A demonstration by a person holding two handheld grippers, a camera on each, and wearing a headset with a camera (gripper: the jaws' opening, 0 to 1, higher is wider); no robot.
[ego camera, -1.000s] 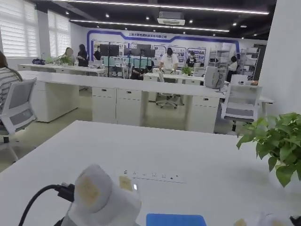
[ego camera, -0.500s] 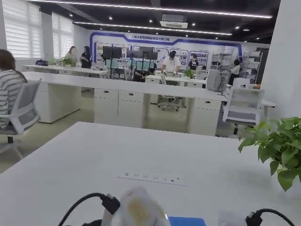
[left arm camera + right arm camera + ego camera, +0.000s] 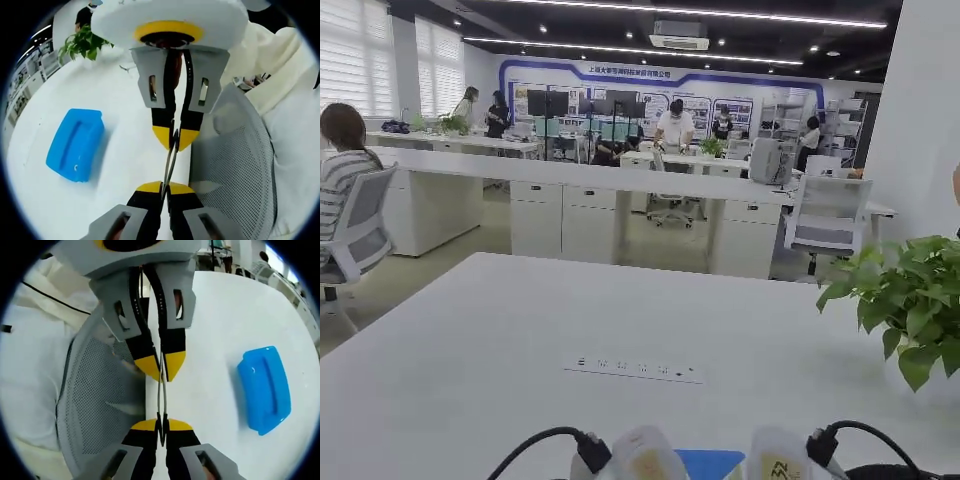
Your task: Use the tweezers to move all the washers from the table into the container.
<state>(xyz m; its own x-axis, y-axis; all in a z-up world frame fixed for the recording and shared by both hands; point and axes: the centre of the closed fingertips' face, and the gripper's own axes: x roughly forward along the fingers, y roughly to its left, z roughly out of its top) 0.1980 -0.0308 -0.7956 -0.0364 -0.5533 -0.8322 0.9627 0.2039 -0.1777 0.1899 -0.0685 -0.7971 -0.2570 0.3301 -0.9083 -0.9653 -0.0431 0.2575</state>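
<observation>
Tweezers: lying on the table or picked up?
Picked up: the tweezers span between the left gripper and right gripper, each shut on one end.

Wall sign (image 3: 625, 72) lettering too small

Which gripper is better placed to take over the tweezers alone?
Neither clearly: left gripper and right gripper face each other, both shut on the tweezers, the blue container lying beside both.
</observation>
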